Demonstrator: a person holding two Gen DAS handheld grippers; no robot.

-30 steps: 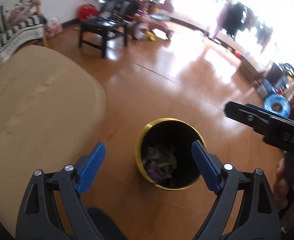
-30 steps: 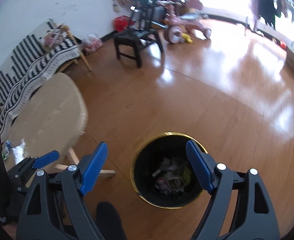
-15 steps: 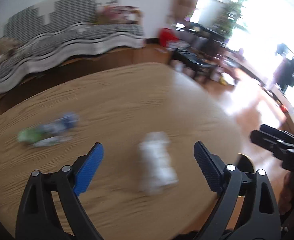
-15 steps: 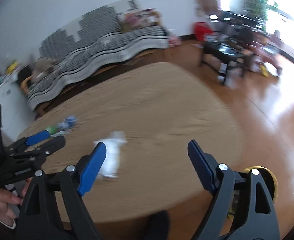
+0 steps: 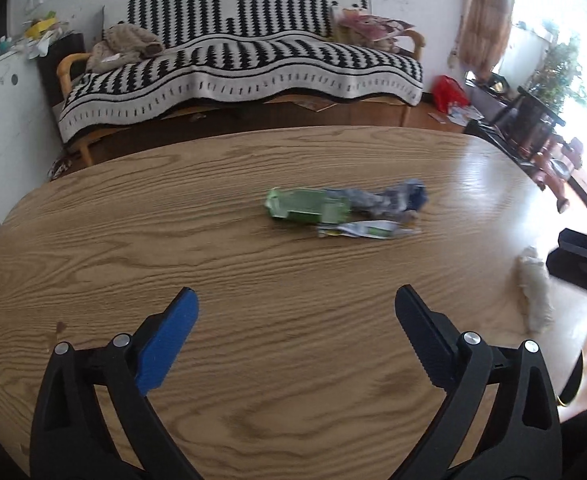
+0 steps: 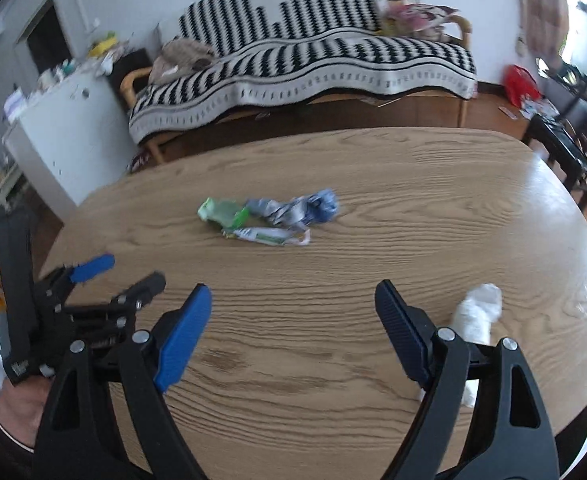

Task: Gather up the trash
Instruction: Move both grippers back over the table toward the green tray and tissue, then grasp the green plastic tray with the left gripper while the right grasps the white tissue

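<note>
A cluster of trash lies mid-table: a green wrapper point(image 5: 305, 207), a crumpled blue-grey wrapper point(image 5: 389, 198) and a flat white-green packet point(image 5: 367, 230); the same cluster shows in the right wrist view point(image 6: 269, 216). A white crumpled tissue point(image 5: 535, 294) lies near the table's right edge, and sits just right of the right gripper's finger point(image 6: 477, 316). My left gripper point(image 5: 295, 344) is open and empty above the table, short of the cluster. My right gripper point(image 6: 293, 336) is open and empty too. The left gripper also shows at the left of the right wrist view point(image 6: 105, 280).
The oval wooden table point(image 5: 173, 240) fills both views. A sofa with a black-and-white blanket point(image 5: 245, 68) stands behind it. A white cabinet point(image 6: 65, 132) is at the left. A dark chair point(image 6: 565, 148) and a red bag point(image 5: 447, 92) are at the right.
Both grippers swung from over the floor bin to over the table, then left: the wrapper cluster moved from left to centre, the tissue to the right. Both stay open.
</note>
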